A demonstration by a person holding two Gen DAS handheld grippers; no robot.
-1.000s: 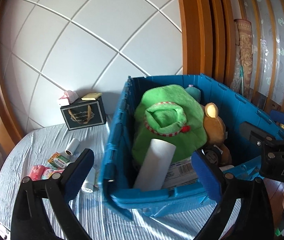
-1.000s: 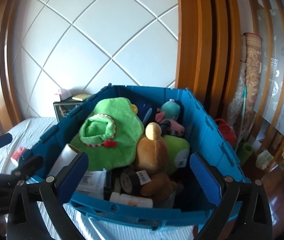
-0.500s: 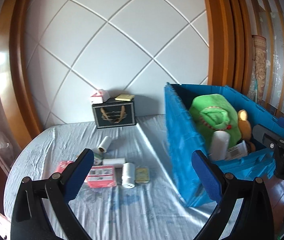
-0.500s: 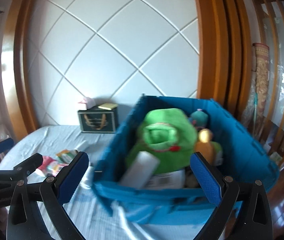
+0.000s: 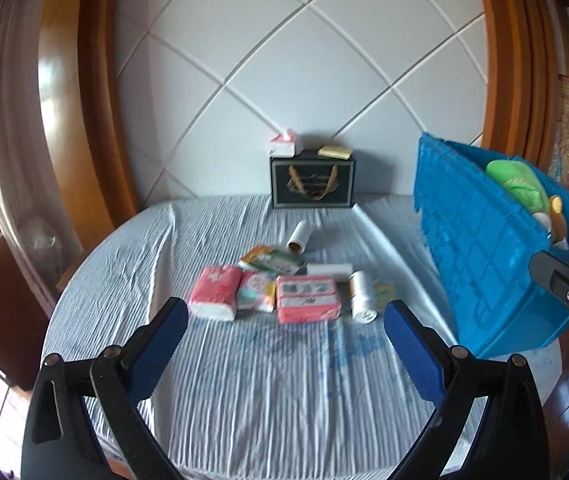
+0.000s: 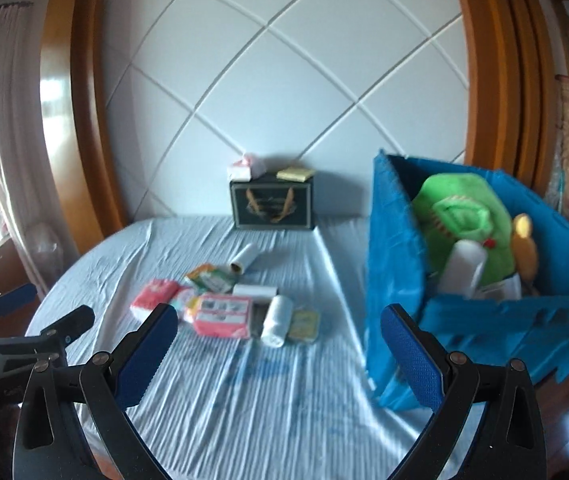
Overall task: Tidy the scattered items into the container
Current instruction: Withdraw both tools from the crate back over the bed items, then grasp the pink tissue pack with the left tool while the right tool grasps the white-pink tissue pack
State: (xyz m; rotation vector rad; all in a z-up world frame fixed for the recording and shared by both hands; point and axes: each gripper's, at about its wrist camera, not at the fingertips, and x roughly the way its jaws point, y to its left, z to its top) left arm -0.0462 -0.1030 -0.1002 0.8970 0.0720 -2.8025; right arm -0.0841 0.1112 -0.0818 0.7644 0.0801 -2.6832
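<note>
Wrinkled pale-blue cloth surface (image 5: 268, 392) carries clustered packets (image 5: 308, 298) beside the blue plastic crate (image 6: 396, 280); both grippers, left (image 5: 284, 332) and right (image 6: 274, 336), hover wide-fingered and empty, ready to pick.

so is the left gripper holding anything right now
No, the left gripper is open, with only the striped tablecloth between its fingers, and the packets lie beyond them.

You are seeing a black gift box (image 5: 312, 184) sitting far back on the striped tablecloth (image 5: 268, 392), against the white wall (image 5: 284, 60).
</note>
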